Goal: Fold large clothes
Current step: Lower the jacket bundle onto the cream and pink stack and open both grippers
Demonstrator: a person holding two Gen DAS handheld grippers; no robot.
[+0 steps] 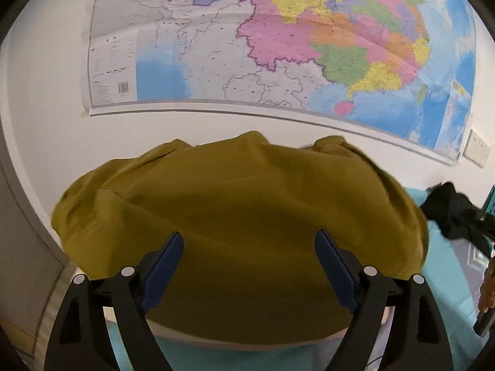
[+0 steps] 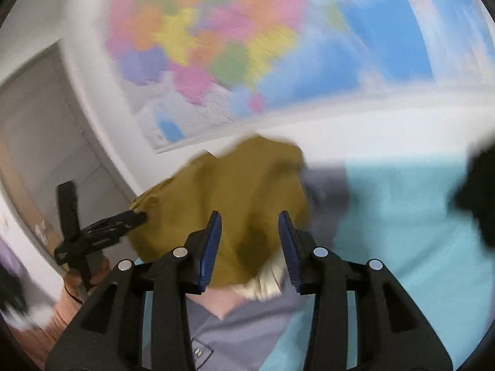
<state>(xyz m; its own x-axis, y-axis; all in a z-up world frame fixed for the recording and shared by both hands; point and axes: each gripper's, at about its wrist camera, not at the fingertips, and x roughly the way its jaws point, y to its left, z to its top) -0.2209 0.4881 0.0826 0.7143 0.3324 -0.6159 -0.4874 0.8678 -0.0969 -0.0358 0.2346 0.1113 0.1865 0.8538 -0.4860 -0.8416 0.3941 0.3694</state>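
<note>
Two claws hover over one mustard-yellow garment, a soft matte cloth mounded in rounded folds. The left gripper stands wide, its flat blue pads apart with nothing pinched, the cloth lying just beyond and beneath them. The right gripper is partly spread, nothing gripped, the cloth ahead of its tips. A pale turquoise sheet lies smooth to its right, grey fabric beneath.
</note>
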